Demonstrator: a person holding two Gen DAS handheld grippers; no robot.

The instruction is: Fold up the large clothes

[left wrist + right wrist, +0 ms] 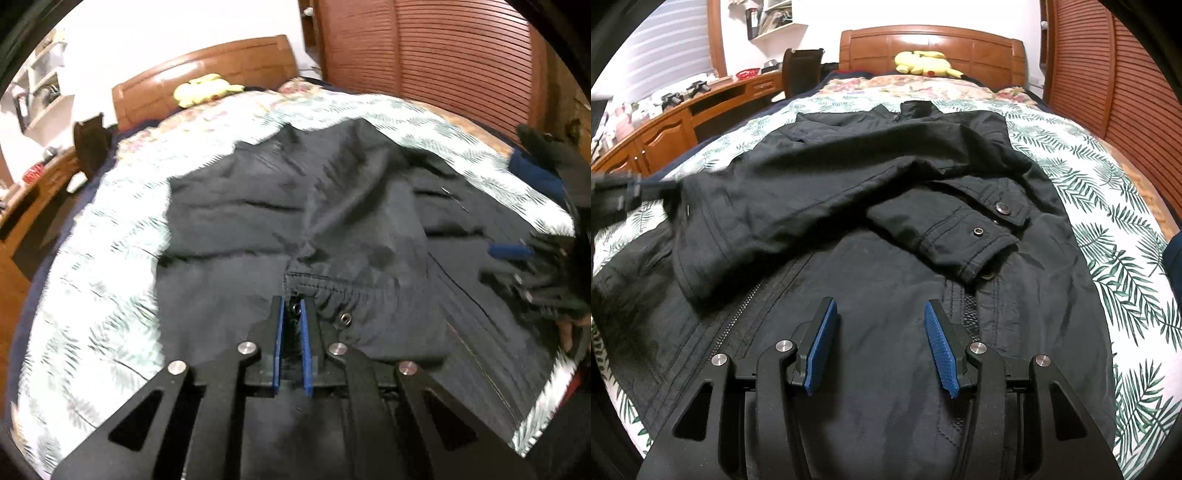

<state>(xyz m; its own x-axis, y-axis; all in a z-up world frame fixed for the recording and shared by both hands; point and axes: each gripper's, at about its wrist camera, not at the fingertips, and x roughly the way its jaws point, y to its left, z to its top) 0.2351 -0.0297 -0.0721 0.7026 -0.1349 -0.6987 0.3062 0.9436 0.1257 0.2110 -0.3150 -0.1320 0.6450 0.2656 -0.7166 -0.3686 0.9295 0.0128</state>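
Ideally the left gripper (291, 310), clamped on the jacket (886, 229) sleeve cuff (325, 295) at lower centre, lays it flat, while the right gripper (881, 314) hovers wide, holding nothing.

Jacket (886, 229) on bed (1108, 229), sleeves crossed over front (apparently), plush toy (925, 62) behind, by headboard (931, 40)

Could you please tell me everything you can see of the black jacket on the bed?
The black jacket lies spread flat on the leaf-print bedspread, collar toward the headboard. It looks like matte woven fabric, with a front zipper and metal snaps. Both sleeves are folded across the chest. The left gripper pinches one cuff; the right gripper hovers open above the lower front.
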